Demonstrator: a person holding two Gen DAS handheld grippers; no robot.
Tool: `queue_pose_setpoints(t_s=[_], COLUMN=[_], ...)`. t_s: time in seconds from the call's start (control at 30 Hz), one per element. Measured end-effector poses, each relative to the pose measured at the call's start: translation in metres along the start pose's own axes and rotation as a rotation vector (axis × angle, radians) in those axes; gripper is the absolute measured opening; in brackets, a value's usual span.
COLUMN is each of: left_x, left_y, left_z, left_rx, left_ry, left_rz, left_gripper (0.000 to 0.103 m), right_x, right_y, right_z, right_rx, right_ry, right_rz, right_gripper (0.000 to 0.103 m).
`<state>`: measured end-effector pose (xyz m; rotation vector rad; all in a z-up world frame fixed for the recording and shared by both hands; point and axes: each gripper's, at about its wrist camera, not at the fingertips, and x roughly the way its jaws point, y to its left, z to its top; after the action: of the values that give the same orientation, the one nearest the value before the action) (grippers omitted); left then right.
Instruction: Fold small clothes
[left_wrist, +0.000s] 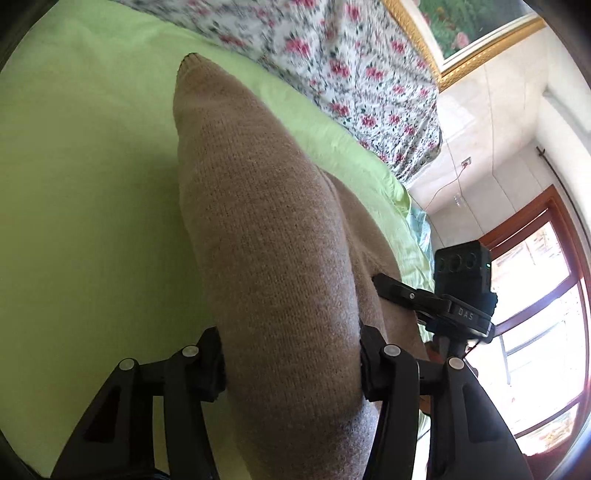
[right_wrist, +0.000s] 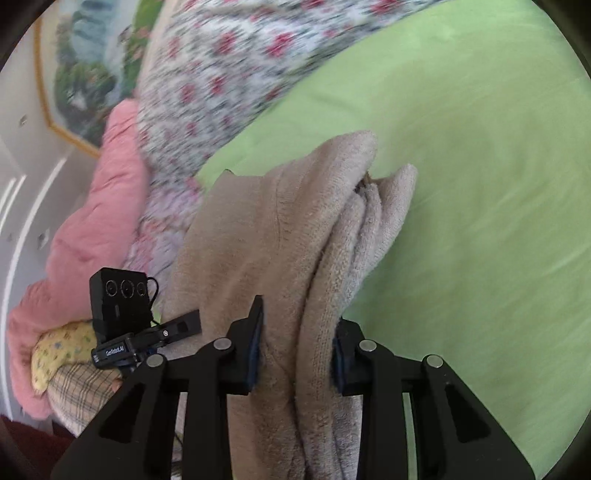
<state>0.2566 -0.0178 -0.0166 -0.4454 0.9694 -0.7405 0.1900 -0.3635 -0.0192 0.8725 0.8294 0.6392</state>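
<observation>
Right up close, the left gripper (left_wrist: 291, 365) has its jaws pressed against either side of a thick fold of the beige knit garment (left_wrist: 258, 229), the black pads sinking into the wool, so it is clamped on the garment. From there the knit runs away from the jaws as a long rounded ridge, lifted off the green bedsheet (left_wrist: 81, 206) and ending in a narrow tip further out over the sheet. Beside the garment, on its right in this view, the right gripper (left_wrist: 384, 284) reaches in, one black finger lying against the cloth, with a small black camera block (left_wrist: 463, 273) mounted on it.

Seen from the right wrist, the right gripper (right_wrist: 297, 354) is likewise closed on the beige knit garment (right_wrist: 258, 236): several bunched layers pass between its pads, squeezed narrow where the jaws bite. Past the jaws the layers fan out into rolled edges above the green bedsheet (right_wrist: 480, 184). To the garment's left, the left gripper (right_wrist: 184, 325) touches the cloth with a finger.

Further from the garment lies a floral quilt (right_wrist: 221, 81), blurred, with a pink padded blanket (right_wrist: 92, 221) beside it and a yellow printed cloth (right_wrist: 59, 350) on a checked cloth (right_wrist: 77, 391). Beyond the quilt hangs a gold-framed painting (left_wrist: 472, 33), and to the garment's far right stands a wood-framed window (left_wrist: 543, 295)
</observation>
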Motion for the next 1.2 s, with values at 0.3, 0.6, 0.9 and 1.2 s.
queue_pose_setpoints(t_s=[0.3,0.6,0.9,1.2], left_x=[-0.057,-0.087,-0.094,-0.066], left_y=[0.066,0.063,0.087,0.119], left_z=[-0.064,-0.053,-0.003,0.030], left_rx=[-0.089,-0.103,-0.164,-0.235], left_ry=[-0.004,-0.065,-0.113,-0.128], left_rz=[0.098,0.218,0.356,0.542], left_gripper=[0.058,0.079,0.079,0.030], right_x=[0.080,0.048,0.069,0.084], right_y=[0.032,0.035,0.056,0.065], right_z=[-0.059,-0.048,-0.005,0.021], right_rx=[-0.034,-0.028,-0.084,-0.156], right_ry=[0.114,0.034,0.016,0.002], right_rz=[0.023,-0.160,-0.194,-0.243], right_gripper=[0.033,0.062,0.062,0.008])
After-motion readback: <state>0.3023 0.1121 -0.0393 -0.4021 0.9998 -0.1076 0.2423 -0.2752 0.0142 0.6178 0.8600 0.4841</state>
